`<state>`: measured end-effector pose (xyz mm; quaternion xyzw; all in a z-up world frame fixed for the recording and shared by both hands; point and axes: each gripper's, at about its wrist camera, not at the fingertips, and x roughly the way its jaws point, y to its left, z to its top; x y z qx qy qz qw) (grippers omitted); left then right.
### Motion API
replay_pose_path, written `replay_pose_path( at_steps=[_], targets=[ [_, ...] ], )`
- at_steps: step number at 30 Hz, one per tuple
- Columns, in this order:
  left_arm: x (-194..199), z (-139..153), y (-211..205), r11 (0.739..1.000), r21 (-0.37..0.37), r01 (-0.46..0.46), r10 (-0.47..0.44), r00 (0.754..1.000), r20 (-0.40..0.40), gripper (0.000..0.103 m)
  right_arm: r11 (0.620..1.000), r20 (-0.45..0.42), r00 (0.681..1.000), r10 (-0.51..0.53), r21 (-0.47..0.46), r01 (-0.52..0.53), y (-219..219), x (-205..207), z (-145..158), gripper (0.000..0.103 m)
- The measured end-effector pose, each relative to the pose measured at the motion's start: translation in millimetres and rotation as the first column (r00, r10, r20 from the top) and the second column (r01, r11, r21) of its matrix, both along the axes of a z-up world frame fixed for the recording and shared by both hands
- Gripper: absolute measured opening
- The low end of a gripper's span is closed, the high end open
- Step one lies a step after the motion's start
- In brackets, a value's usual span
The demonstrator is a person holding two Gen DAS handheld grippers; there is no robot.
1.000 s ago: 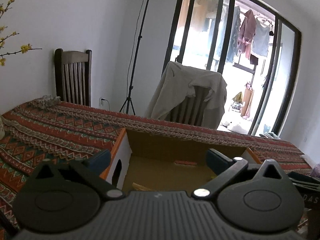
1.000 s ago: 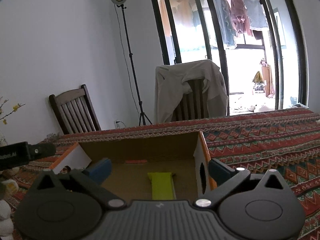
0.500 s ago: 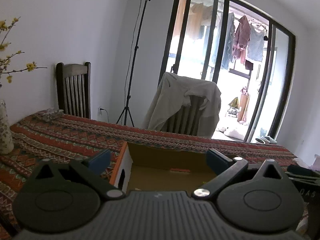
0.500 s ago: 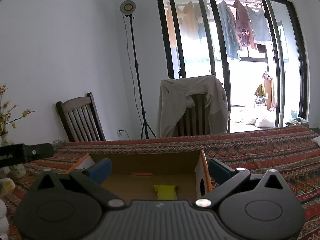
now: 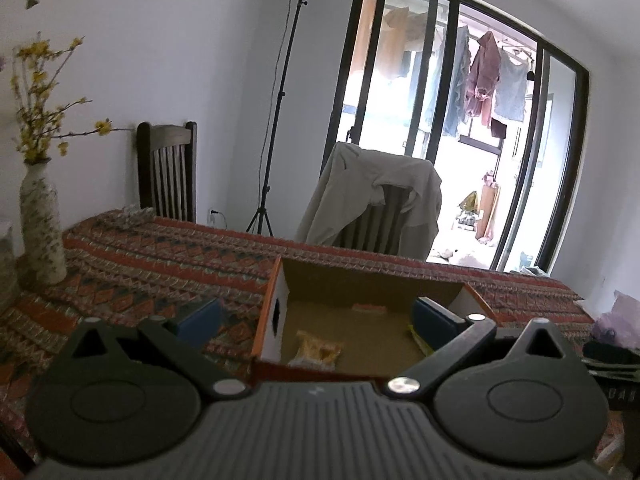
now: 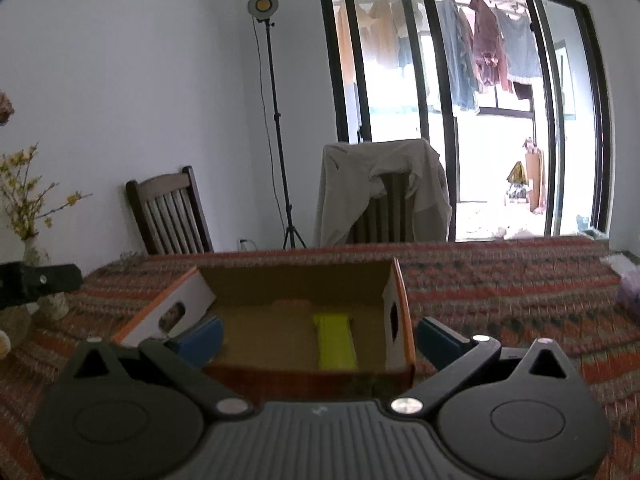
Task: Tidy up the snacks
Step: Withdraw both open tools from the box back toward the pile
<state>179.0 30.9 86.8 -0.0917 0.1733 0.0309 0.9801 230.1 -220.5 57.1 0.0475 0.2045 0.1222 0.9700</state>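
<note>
Two empty wide-open claws, left claw (image 5: pixel 316 318), right claw (image 6: pixel 320 334), cardboard box (image 6: pixel 296 280), patterned tablecloth (image 5: pixel 160 256), draped chair (image 6: pixel 384 196).

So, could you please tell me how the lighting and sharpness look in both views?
Left wrist: window blown out, room dim, door frames bowed by the fisheye. Right wrist: same glare, box and yellow pack soft, tablecloth blurred.
</note>
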Motion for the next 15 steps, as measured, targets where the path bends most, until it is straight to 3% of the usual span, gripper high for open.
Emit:
replay_pose_path(
  at_steps=[15],
  targets=[
    [-75,-36,12,1.0,0.01,0.012,-0.012,0.998,-0.065,0.103,1.0,-0.077,0.997,-0.011,-0.01,0.01,-10,-80,-35,0.103]
  ],
)
